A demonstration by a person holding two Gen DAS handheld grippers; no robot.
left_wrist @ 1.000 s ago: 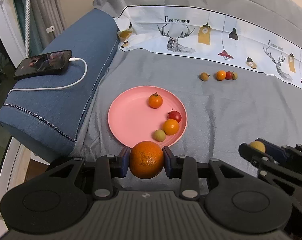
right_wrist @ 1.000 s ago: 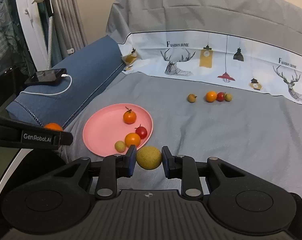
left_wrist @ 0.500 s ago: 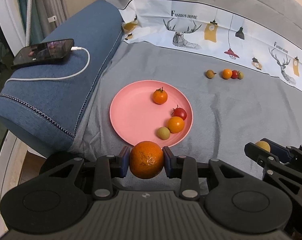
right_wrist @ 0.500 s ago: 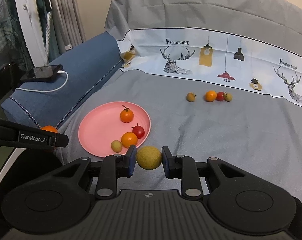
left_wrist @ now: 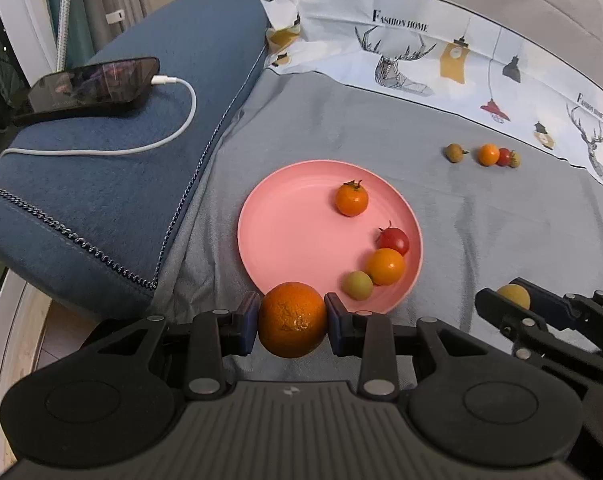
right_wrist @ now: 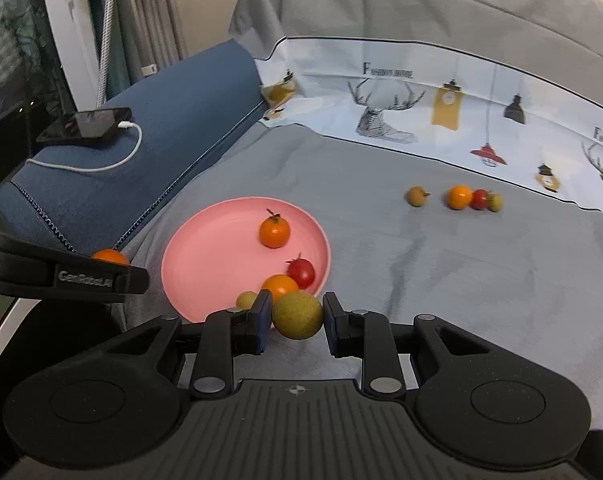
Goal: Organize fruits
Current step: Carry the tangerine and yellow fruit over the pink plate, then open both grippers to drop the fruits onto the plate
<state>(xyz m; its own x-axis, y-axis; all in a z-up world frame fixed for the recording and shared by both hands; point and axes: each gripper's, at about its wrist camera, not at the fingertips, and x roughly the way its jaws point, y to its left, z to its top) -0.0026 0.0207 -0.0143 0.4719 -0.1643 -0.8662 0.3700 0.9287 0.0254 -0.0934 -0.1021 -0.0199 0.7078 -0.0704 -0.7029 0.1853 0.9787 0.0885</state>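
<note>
Holding an orange [left_wrist: 292, 319] in my left gripper [left_wrist: 292, 320] and a yellow fruit [right_wrist: 297, 315] in my right gripper [right_wrist: 297, 318], I see four fruits crowding the plate's [left_wrist: 285, 216] near edge.

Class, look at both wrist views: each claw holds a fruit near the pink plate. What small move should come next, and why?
Probably ease the left claw forward over the pink plate and let go there. It is shut on the orange right at the plate's near rim, and the plate's left half is bare, while four small fruits crowd its right side. The right claw, holding the yellow-green fruit, can follow.
</note>
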